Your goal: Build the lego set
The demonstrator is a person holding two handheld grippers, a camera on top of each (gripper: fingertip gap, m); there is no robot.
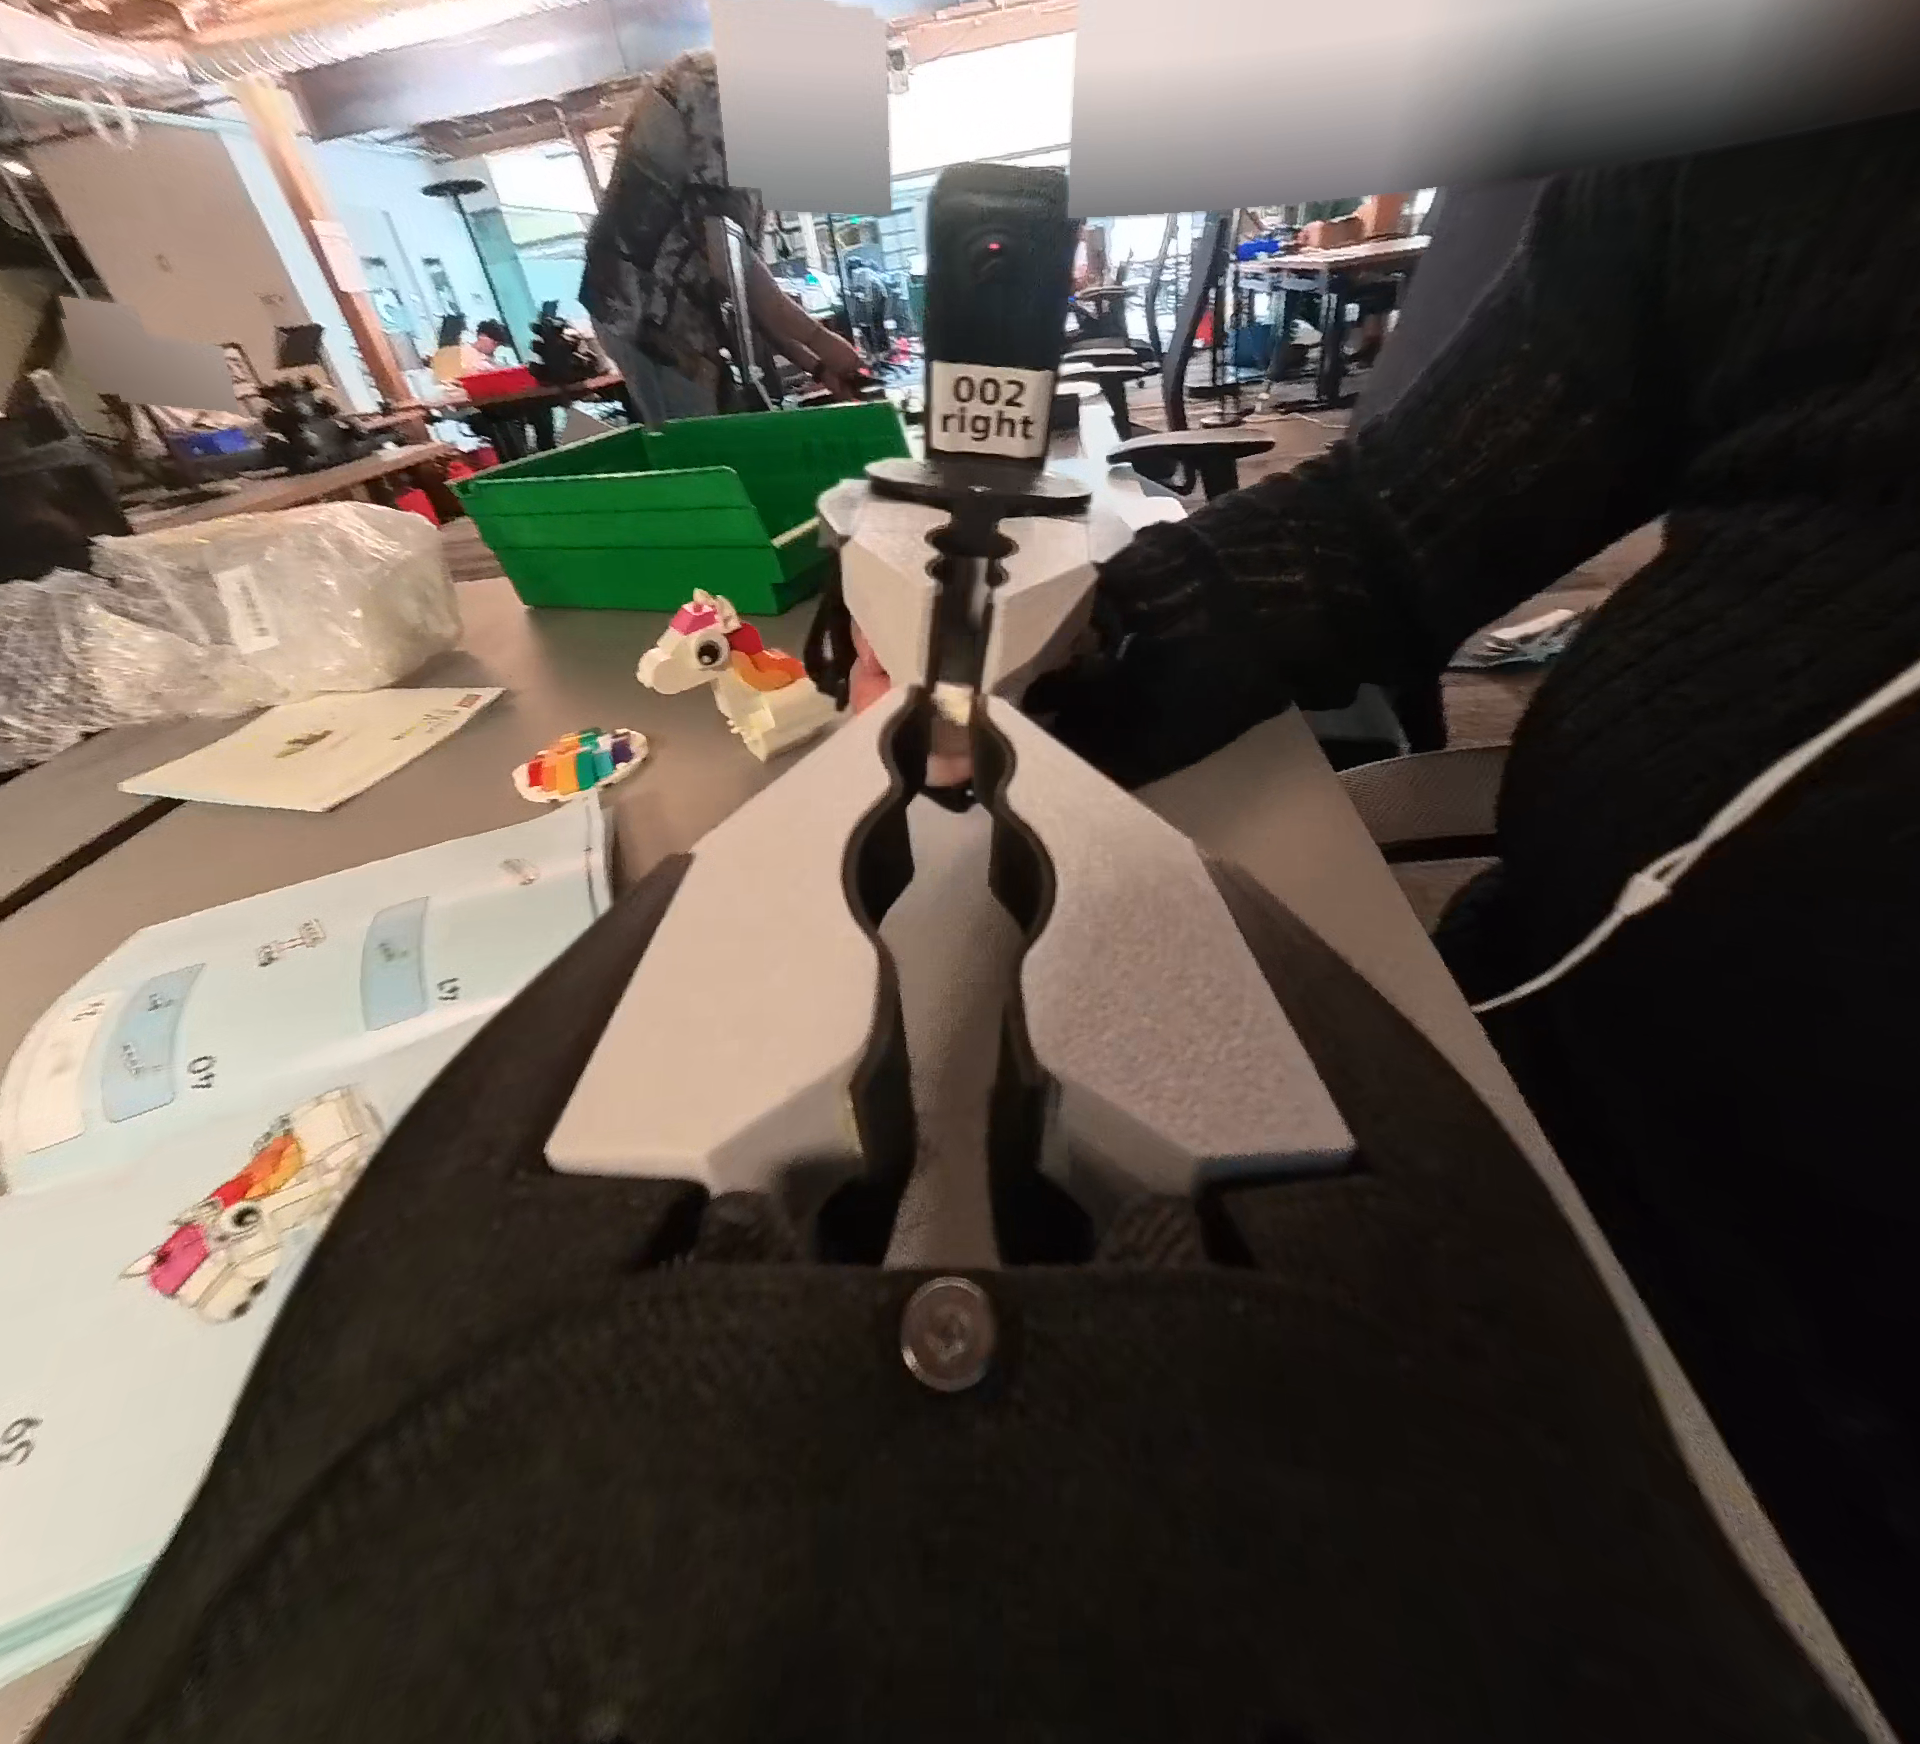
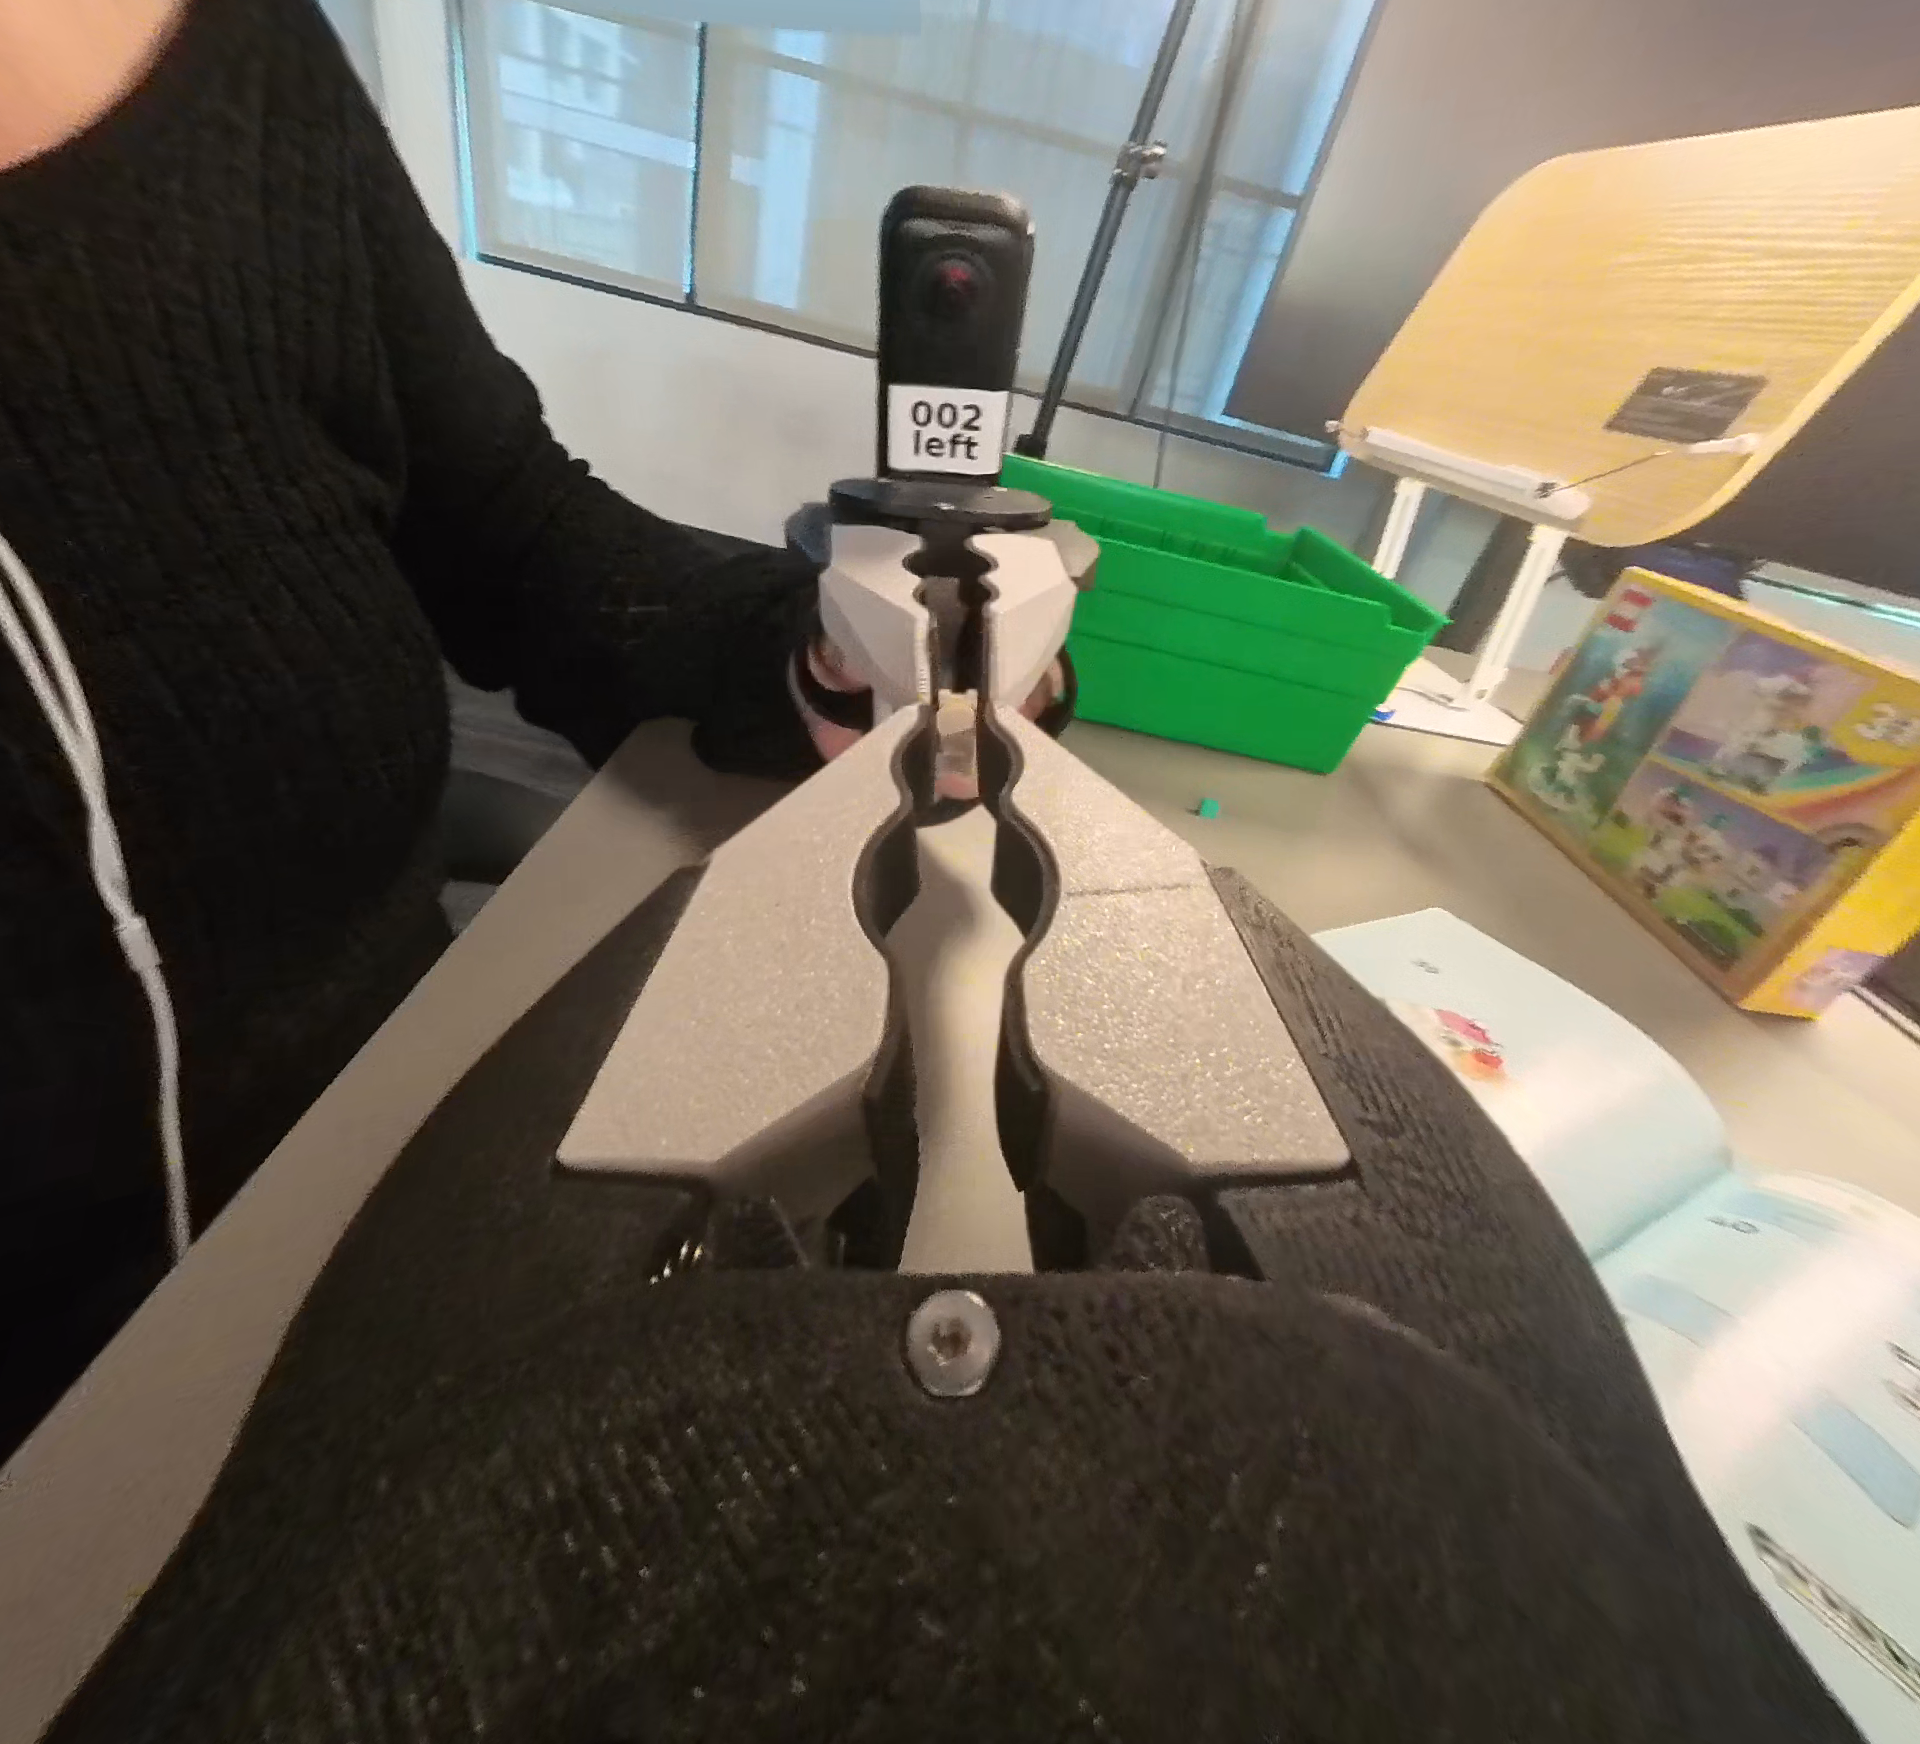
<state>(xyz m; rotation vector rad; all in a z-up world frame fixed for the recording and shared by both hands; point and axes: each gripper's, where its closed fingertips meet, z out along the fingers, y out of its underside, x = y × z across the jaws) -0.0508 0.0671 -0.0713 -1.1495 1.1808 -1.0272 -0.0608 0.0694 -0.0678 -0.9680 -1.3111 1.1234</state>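
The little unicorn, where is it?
In the left wrist view, the unicorn stands on the table, left of centre, before the green bin.

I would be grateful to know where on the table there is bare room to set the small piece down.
Bare grey table lies between the green bin and the open instruction booklet, apart from one tiny green brick. Another free strip runs before the closed booklet. It is crowded around the unicorn model and the rainbow piece.

Grey, wavy-edged jaws on a black textured body with one silver screw (image 1: 945, 1333); black knit sleeve (image 2: 343, 489), white cord (image 2: 125, 894).
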